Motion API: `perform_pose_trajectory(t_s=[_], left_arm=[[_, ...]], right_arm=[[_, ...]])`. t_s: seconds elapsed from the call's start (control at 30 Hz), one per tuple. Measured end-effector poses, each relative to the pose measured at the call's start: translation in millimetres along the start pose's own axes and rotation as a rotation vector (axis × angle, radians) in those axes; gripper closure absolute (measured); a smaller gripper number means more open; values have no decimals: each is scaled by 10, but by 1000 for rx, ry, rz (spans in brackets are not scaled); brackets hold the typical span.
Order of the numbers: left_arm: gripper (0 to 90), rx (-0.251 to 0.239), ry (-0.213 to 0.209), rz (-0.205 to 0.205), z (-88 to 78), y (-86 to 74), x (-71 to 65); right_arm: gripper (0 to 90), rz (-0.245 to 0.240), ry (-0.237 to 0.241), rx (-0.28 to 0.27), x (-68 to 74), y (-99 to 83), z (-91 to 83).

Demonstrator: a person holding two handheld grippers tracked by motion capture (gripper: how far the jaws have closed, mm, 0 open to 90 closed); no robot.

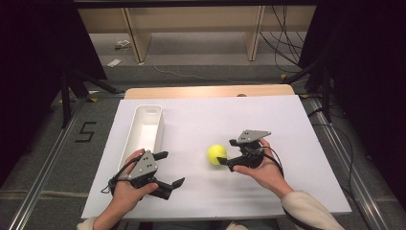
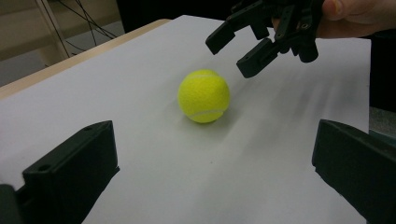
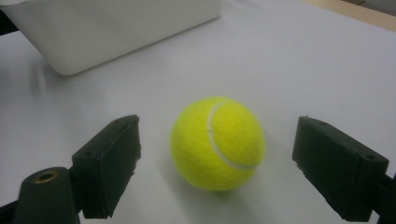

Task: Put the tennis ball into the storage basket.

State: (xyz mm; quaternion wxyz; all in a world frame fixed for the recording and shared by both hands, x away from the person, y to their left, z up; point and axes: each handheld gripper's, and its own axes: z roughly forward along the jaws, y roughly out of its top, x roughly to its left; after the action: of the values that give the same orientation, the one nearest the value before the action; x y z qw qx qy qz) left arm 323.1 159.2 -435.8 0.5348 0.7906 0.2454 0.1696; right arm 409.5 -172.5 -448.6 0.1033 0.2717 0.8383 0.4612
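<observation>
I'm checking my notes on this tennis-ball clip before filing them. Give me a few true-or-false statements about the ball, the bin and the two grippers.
1. The tennis ball lies on the white sheet. True.
2. The right gripper is shut on the ball. False: its jaws stand open, apart from the ball.
3. The ball is inside the white bin. False: it lies outside, to the bin's right.
4. The left gripper is open and holds nothing. True.

Overhead forward; gripper views near, seemingly sharing tennis ball.
</observation>
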Motion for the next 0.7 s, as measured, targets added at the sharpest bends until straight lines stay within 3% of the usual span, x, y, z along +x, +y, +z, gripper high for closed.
perform_pose_trajectory(t_s=[0.7], left_arm=[[0, -1, -3, -1, -5, 2, -4]], right_arm=[[159, 0, 15, 71, -52, -15, 376]])
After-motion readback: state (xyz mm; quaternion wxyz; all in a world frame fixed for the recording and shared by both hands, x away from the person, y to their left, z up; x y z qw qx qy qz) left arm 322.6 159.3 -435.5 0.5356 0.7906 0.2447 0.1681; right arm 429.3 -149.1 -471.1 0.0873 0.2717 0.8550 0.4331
